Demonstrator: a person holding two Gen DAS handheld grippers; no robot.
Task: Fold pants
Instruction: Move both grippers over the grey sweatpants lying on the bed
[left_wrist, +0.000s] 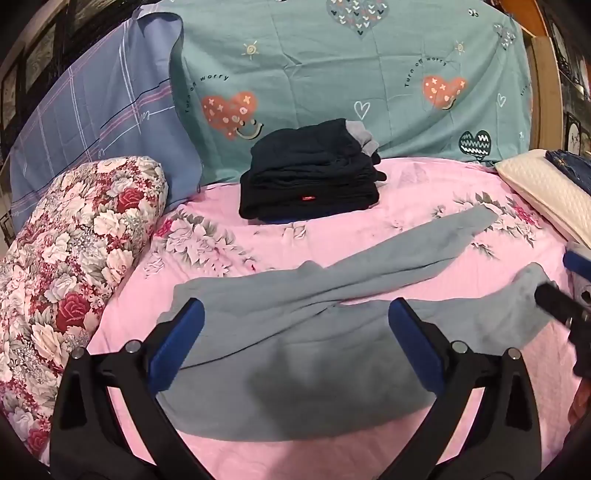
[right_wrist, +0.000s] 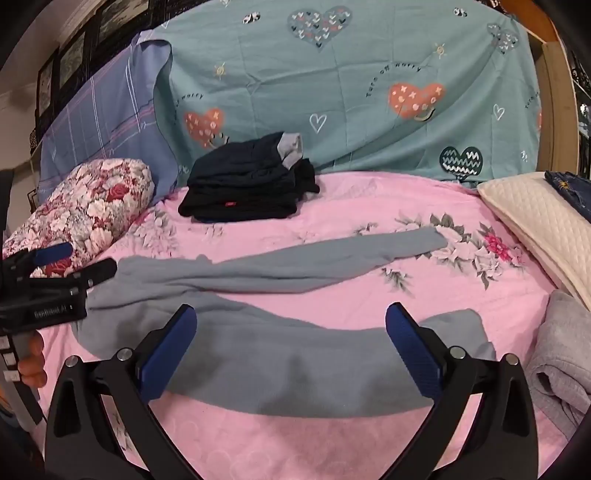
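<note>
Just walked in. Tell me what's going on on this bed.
A person holds a gripper in each hand over grey pants spread flat on the pink floral sheet, legs apart. The left gripper and right gripper are both open and hold nothing. No fold has been made yet. A stack of dark folded clothes sits behind.

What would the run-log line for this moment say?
stage: pre-grasp | left hand-held gripper: open above waist end | right hand-held gripper: open above near leg | grey pants: flat, legs apart, unfolded | dark folded stack: behind
</note>
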